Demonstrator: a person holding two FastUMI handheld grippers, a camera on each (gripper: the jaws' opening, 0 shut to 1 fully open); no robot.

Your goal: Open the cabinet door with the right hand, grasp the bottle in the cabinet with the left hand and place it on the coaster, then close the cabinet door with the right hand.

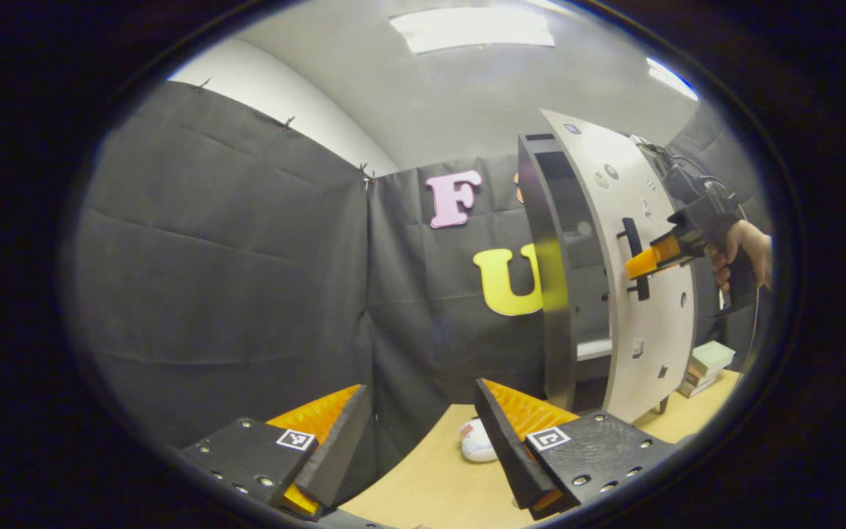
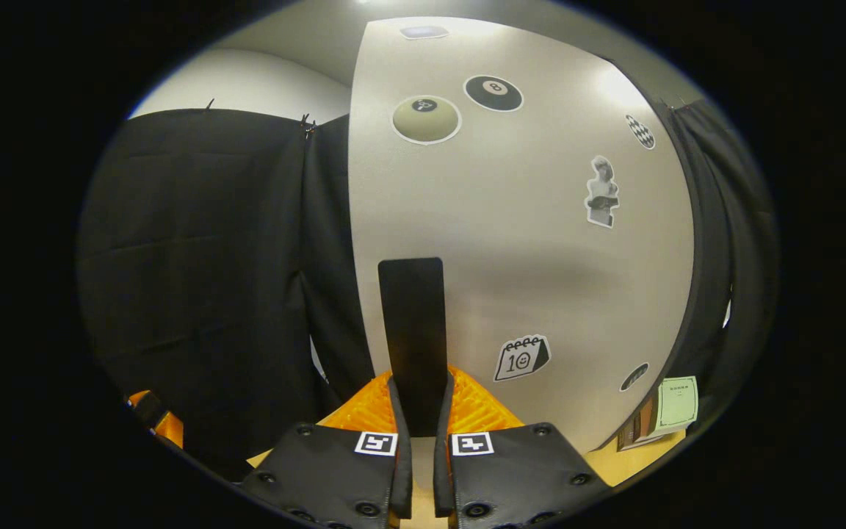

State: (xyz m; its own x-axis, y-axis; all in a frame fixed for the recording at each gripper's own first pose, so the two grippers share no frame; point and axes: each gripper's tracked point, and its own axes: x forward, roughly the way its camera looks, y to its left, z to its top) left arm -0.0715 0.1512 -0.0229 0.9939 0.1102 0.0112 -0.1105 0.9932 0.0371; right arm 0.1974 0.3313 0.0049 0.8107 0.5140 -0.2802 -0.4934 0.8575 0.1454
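**Door handle pinched, bottle not yet seen**

My left fingers [image 1: 423, 441] hang wide apart and empty over the counter [image 1: 430, 477], with the cabinet [image 1: 551, 294] ahead and to their right. My right fingers [image 2: 417, 419] are closed on the upright black handle [image 2: 413, 330] of the door [image 2: 540, 257], which stands partly open. I cannot make out the bottle inside. Behind is black cloth wall.

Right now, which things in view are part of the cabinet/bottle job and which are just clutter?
Job:
- cabinet door, partly open
- door handle, right claw shut on it
- left claw, open, waiting
- coaster: possibly the white item on the table; cannot tell

Clutter:
- stack of books
- stickers on the door
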